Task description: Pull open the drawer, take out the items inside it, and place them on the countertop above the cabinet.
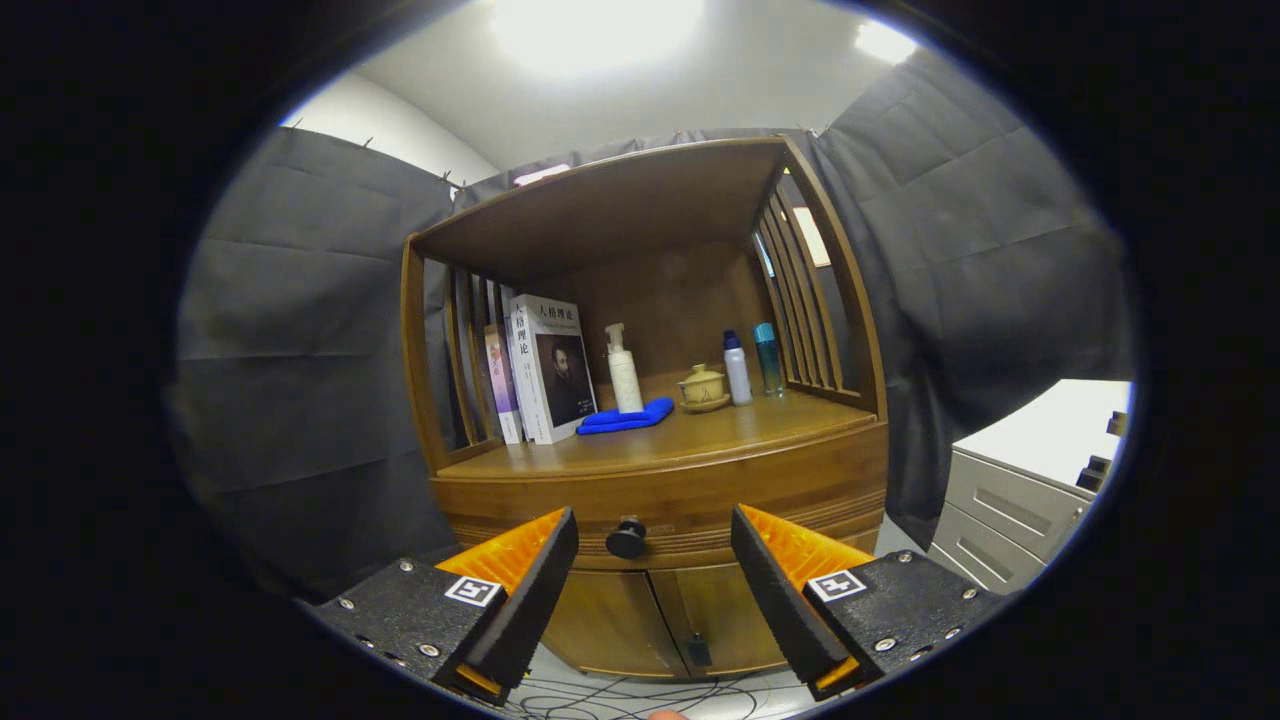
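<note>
Straight ahead, the drawer [660, 500] sits closed under the wooden countertop [690, 430], its dark knob [627, 538] between the spread, empty fingers of the gripper [655, 545]. Books [545, 368], bottles [737, 368] and a blue cloth [628, 417] stand farther back; grey cabinet [1010, 500] right.

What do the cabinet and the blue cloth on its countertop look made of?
Cabinet: likely wood or bamboo, brown, grained, smooth satin sheen. Blue cloth: soft fabric, perhaps microfibre, folded, matte. Gripper open short of the dark drawer knob.

The cabinet countertop [700, 435] carries books [545, 368], a blue cloth [628, 417], bottles [737, 368] and a teacup [703, 388].
</note>
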`<state>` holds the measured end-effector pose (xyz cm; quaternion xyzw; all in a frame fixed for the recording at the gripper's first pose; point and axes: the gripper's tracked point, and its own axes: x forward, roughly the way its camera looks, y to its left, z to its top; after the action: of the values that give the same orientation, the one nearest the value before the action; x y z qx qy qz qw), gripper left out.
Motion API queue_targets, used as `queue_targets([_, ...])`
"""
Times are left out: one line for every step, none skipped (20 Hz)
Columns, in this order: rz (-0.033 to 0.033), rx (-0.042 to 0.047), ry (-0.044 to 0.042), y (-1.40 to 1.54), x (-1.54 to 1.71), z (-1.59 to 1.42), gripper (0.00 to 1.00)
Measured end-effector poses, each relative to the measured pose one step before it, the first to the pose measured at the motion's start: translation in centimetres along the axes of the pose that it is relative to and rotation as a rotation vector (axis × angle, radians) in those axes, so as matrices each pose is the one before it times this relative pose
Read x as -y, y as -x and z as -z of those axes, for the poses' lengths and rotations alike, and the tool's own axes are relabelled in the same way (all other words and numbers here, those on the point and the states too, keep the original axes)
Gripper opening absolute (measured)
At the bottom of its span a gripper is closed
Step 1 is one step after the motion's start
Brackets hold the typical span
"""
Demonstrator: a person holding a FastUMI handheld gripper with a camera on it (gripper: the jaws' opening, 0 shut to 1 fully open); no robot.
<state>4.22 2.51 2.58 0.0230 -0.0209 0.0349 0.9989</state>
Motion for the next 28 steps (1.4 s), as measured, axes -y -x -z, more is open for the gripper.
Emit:
queue_targets([-0.00336,0.00213,0.00437,-0.614,-0.237,-0.071,0.96])
queue_targets([-0.00231,-0.00035,0.00742,-0.733,-0.246,0.108,0.96])
queue_targets([-0.00123,-0.00262,0.00490,-0.638,-0.162,0.112,0.96])
queue_targets([-0.00344,-0.00357,0.00083,-0.738,-0.241,0.260,0.96])
queue_targets([-0.00431,-0.00651,0.00070,-0.653,-0.357,0.266,0.96])
queue_targets([-0.00402,-0.00865,0.00334,-0.752,-0.214,0.475,0.95])
queue_targets([-0.00200,-0.01090,0.00585,-0.767,-0.197,0.306,0.95])
queue_targets([-0.00411,-0.00799,0.00540,-0.467,-0.326,0.319,0.95])
queue_targets([-0.00218,-0.00584,0.00633,-0.612,-0.146,0.228,0.95])
queue_targets([0.00172,-0.00038,0.00517,-0.080,0.049,0.416,0.96])
queue_targets([-0.00117,0.00105,0.00340,-0.351,-0.130,0.232,0.96])
queue_targets([0.00000,-0.00667,0.00526,-0.304,-0.147,0.535,0.96])
queue_targets([0.00021,-0.01108,0.00558,-0.411,-0.137,0.543,0.96])
queue_targets([-0.00182,-0.01296,0.00578,-0.663,-0.132,0.537,0.96])
queue_targets([0.00152,-0.01424,0.00777,-0.815,-0.227,0.340,0.96])
queue_targets([0.00102,-0.01594,0.00810,-1.133,-0.387,0.485,0.96])
queue_targets([0.00146,-0.01220,0.00635,-0.887,-0.111,0.729,0.96])
queue_targets([0.00200,-0.01654,0.00795,-0.366,0.138,0.900,0.96])
queue_targets([0.00580,-0.01977,0.00882,-0.458,0.232,0.854,0.96])
queue_targets([0.00596,-0.01677,0.00312,-0.408,0.274,0.849,0.96])
queue_targets([0.00409,-0.01389,-0.00313,-0.293,0.180,0.528,0.96])
queue_targets([-0.00246,-0.01002,-0.00780,-0.136,-0.025,0.442,0.95])
queue_targets([-0.00239,-0.00562,-0.00533,-0.100,0.084,0.166,0.94])
queue_targets([-0.00303,-0.00438,-0.00324,-0.129,0.067,0.289,0.90])
queue_targets([-0.00369,-0.00839,-0.00143,-0.199,-0.049,0.227,0.88])
queue_targets([-0.00205,-0.00771,0.00212,-0.283,-0.038,0.243,0.85])
queue_targets([0.00102,-0.00494,0.00435,-0.222,0.015,0.066,0.82])
queue_targets([0.00308,-0.00133,0.00477,-0.231,0.036,0.160,0.79])
